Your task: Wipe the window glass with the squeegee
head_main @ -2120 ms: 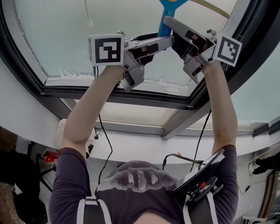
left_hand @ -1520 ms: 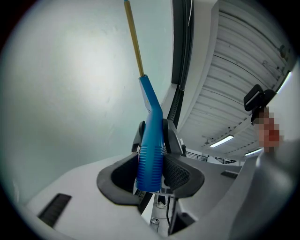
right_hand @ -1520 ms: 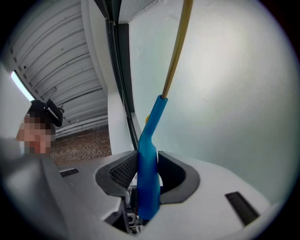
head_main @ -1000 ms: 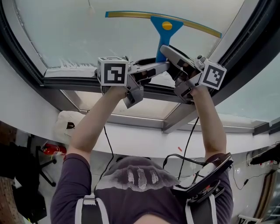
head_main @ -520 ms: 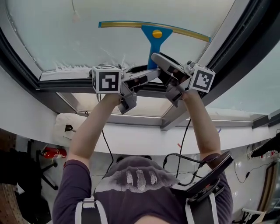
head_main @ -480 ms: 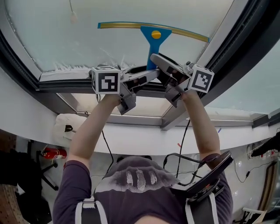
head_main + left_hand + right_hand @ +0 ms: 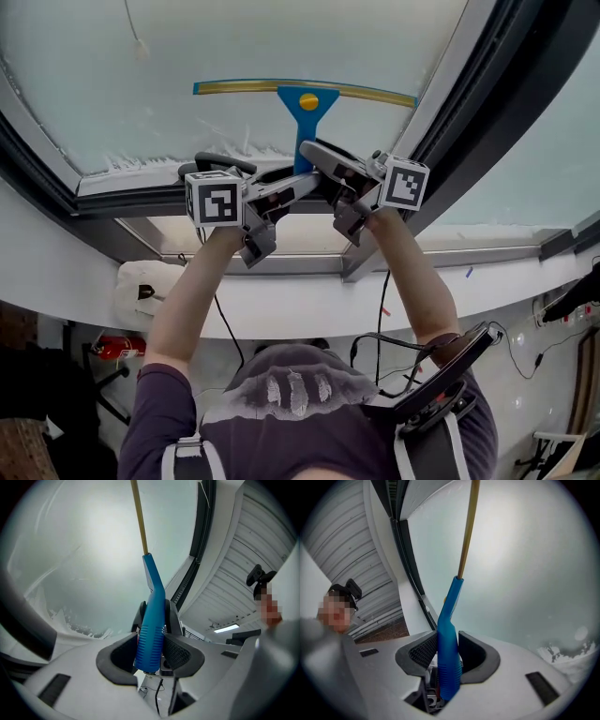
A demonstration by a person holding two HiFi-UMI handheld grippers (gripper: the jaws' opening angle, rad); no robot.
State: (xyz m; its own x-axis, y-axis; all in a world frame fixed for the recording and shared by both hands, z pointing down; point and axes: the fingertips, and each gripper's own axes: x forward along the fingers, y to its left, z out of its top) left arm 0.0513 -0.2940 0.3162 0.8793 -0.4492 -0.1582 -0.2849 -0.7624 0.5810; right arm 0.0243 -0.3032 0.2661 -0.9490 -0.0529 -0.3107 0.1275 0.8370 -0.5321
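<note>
A blue squeegee with a long yellow-edged blade lies flat against the frosted window glass. Both grippers clamp its blue handle from opposite sides. My left gripper comes in from the left, my right gripper from the right, and they meet just under the yellow knob. In the left gripper view the ribbed handle sits tight between the pads. The right gripper view shows the same handle pinched between the jaws, with the blade rod running up the pane.
A dark window frame borders the pane on the right and along the bottom. White foam residue clings to the lower edge of the glass. A pull cord hangs at the upper left. Cables trail down from both grippers.
The squeegee and both grippers have travelled down the glass toward the lower frame, the blade staying level. Both grips on the handle are unchanged.
</note>
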